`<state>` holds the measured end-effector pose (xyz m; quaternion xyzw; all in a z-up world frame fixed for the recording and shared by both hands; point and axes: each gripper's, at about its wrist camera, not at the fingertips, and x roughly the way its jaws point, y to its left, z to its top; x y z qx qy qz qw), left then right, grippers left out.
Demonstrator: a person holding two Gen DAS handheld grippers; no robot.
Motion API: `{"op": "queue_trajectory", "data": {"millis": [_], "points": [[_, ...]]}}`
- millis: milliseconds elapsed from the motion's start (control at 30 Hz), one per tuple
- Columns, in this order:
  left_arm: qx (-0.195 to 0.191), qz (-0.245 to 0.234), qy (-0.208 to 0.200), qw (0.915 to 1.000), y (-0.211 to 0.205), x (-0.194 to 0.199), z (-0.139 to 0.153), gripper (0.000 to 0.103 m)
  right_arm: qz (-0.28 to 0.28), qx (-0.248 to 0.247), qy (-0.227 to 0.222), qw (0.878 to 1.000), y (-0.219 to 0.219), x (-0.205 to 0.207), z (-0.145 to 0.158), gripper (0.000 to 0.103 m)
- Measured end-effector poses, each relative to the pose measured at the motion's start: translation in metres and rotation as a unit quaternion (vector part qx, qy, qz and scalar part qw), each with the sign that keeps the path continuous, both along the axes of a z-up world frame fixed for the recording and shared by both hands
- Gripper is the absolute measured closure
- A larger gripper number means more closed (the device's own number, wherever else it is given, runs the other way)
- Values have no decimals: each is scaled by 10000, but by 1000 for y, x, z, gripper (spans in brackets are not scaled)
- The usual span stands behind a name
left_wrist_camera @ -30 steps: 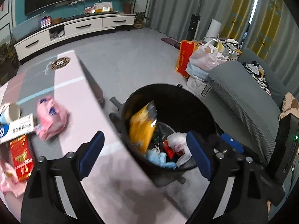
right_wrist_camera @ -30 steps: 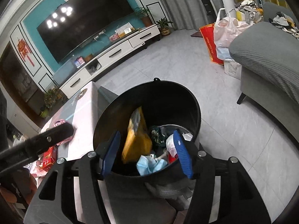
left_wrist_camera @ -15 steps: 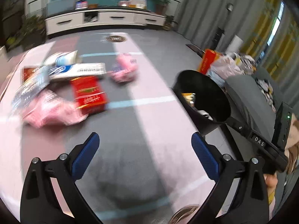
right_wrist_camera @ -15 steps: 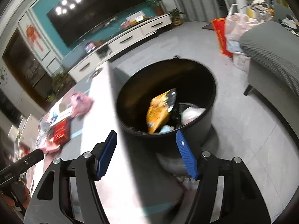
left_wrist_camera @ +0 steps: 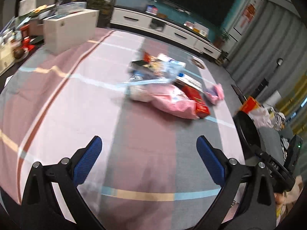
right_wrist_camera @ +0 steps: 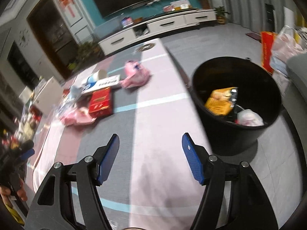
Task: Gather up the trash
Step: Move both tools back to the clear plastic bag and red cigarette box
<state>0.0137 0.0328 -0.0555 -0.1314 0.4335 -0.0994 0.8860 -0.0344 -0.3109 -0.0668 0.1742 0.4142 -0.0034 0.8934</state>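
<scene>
"DAS" on right gripper [left_wrist_camera: 276, 167]; jaws apart.

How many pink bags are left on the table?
2. A small crumpled pink bag lies at the far end near the table's edge; a larger pink bag lies beside the red box. The blurry pile may hide more.

trash pile [right_wrist_camera: 99, 99] on table [right_wrist_camera: 159, 126], bin [right_wrist_camera: 236, 99] on floor right of table, bags inside

Both views swung off the black bin [right_wrist_camera: 236, 103]: left gripper [left_wrist_camera: 148, 160] now faces the trash pile [left_wrist_camera: 168, 90] ahead; bin sits right of the right gripper [right_wrist_camera: 150, 160].
</scene>
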Motion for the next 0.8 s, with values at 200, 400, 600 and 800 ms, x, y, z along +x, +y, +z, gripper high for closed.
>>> {"op": "queue_trajectory", "data": {"millis": [200,400,600,800], "points": [[-74,172,-29,9998,19,1,-4,5,411,-188,144,9989,36,22,-1,36],[-155,91,-200,9996,20,15,4,5,548,-191,138,9982,50,43,-2,36],[-54,97,-456,9989,20,52,20,5,676,-174,140,9975,63,70,-6,36],[-249,-169,-242,9993,10,123,21,5,689,-165,89,9974,71,105,-7,36]]}}
